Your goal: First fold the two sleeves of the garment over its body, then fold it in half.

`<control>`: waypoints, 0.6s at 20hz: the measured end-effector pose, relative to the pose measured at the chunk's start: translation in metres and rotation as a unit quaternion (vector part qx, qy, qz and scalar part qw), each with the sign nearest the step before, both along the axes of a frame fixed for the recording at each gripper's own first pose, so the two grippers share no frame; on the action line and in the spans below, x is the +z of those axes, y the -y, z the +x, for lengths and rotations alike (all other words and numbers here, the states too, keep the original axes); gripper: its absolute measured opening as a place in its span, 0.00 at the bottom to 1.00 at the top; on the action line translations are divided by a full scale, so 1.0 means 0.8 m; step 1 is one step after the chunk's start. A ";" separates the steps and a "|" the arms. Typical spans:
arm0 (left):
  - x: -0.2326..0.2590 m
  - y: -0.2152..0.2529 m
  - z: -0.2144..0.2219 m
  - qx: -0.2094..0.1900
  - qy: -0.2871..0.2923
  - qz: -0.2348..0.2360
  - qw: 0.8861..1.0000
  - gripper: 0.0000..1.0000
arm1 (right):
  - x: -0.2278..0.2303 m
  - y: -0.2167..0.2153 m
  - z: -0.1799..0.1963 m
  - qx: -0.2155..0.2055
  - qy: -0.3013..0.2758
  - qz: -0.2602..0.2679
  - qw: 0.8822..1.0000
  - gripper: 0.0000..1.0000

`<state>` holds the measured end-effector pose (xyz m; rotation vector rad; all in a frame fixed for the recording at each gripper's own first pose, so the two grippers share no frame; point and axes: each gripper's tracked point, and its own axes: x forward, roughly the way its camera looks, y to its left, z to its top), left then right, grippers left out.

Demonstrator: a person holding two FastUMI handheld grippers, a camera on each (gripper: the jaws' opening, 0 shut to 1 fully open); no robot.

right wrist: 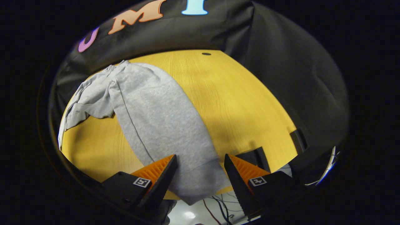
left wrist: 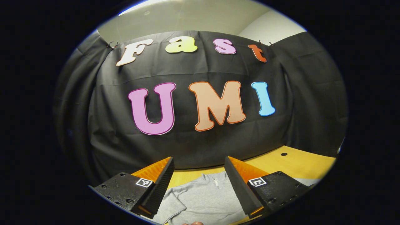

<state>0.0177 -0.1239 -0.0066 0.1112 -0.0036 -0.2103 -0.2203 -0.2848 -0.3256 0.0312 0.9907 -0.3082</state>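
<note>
Right gripper view: tool point(right wrist: 200, 175) agape over sleeve point(right wrist: 162, 125).

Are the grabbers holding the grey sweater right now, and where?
No. Both the left gripper and the right gripper are open with nothing between their fingers. The grey sweater lies on the yellow table.

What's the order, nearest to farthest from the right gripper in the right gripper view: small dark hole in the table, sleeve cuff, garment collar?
From the right gripper:
1. Sleeve cuff, directly between its open fingers, hanging over the near table edge.
2. Garment collar, upper left, near the far edge.
3. Small dark hole, top centre, at the far edge by the booth wall.
</note>
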 end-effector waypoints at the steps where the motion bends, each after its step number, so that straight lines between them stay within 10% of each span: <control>1: 0.001 0.004 0.000 0.001 0.000 0.002 1.000 0.95 | -0.002 -0.005 -0.003 -0.021 -0.006 0.022 1.000 0.93; 4: 0.002 0.018 0.001 0.000 0.000 -0.002 1.000 0.95 | -0.005 -0.003 -0.001 0.000 -0.014 0.027 1.000 0.80; 7: 0.000 0.035 -0.001 0.001 -0.004 -0.007 1.000 0.95 | -0.004 -0.018 0.005 0.030 -0.019 0.033 0.999 0.36; 12: -0.005 0.051 -0.010 0.018 -0.008 -0.012 1.000 0.95 | -0.005 -0.021 0.010 0.040 -0.021 0.045 0.998 0.07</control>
